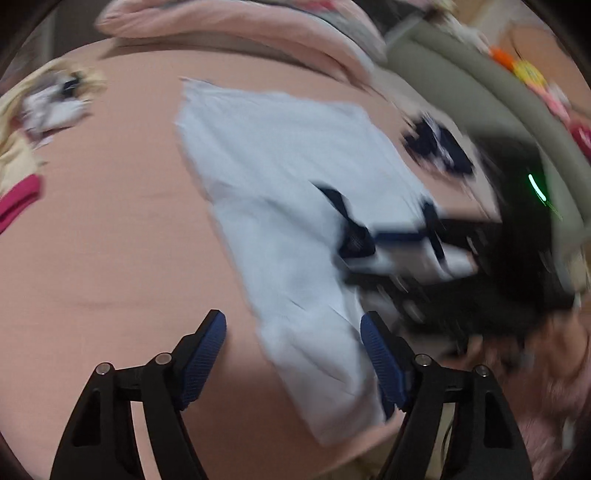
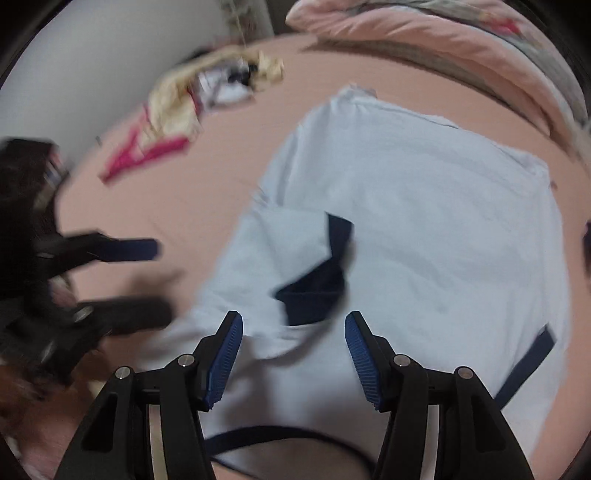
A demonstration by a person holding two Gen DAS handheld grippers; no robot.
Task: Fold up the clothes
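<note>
Both blue-padded grippers, left gripper (image 1: 293, 328) and right gripper (image 2: 293, 328), hover spread wide and empty over a pale blue navy-trimmed shirt (image 2: 424, 206) on the pink bedsheet (image 1: 110, 240).

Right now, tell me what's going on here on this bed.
A person is folding clothes with a handheld gripper in each hand. A light blue T-shirt with navy trim lies spread on the pink sheet, one sleeve already turned in over the body. The left gripper and the right gripper are both open and grip nothing. A pile of other clothes waits at the far side, near the pink duvet.
</note>
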